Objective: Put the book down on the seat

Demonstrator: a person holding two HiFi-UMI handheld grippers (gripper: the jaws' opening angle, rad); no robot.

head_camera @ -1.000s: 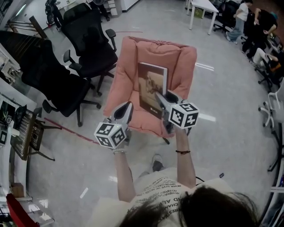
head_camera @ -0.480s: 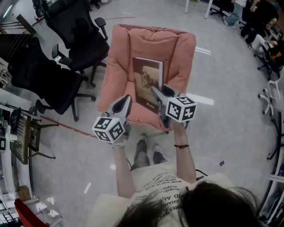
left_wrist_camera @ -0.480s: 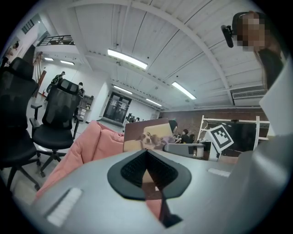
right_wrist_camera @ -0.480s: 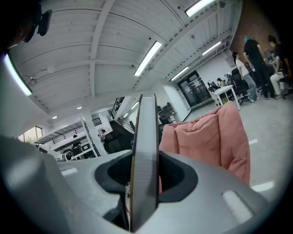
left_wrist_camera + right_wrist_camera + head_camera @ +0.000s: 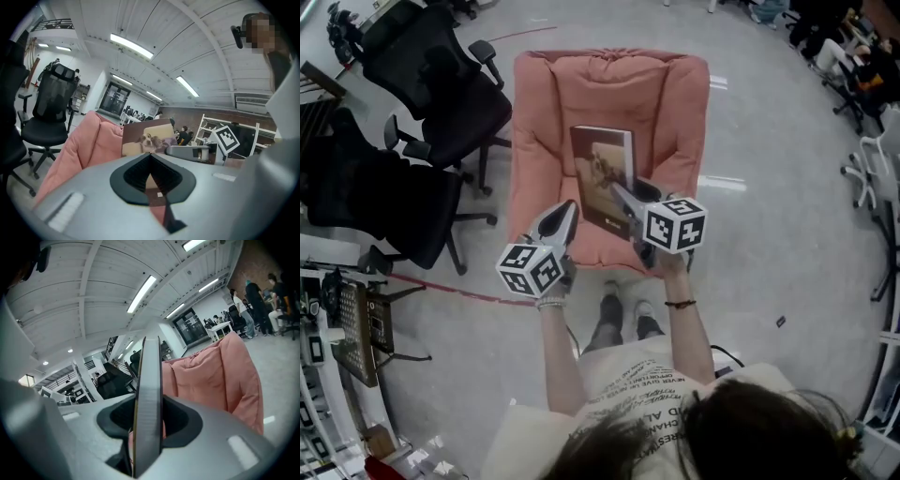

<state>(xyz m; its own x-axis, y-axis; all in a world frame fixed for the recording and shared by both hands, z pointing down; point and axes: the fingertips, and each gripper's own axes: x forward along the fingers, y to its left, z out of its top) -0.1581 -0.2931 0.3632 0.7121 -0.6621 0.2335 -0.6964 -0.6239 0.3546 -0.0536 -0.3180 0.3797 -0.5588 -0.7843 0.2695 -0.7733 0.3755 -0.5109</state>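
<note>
A brown book (image 5: 602,173) with a dog picture on its cover is held upright over the pink cushioned chair (image 5: 609,94). My right gripper (image 5: 624,199) is shut on the book's lower right edge. In the right gripper view the book's edge (image 5: 148,390) stands between the jaws, with the pink chair (image 5: 211,376) behind. My left gripper (image 5: 560,216) hovers left of the book over the seat's front, shut and empty. The left gripper view shows the book cover (image 5: 149,138) and the pink chair (image 5: 93,140) beyond its closed jaws.
Two black office chairs (image 5: 441,84) (image 5: 366,197) stand to the left of the pink chair. A dark rack (image 5: 361,323) is at the far left. People and office chairs (image 5: 862,66) occupy the top right. The person's feet (image 5: 623,319) are just before the seat.
The person has stepped up to the pink chair, and both grippers with the book have come nearer over the seat. The right gripper's hold on the book is unchanged.
</note>
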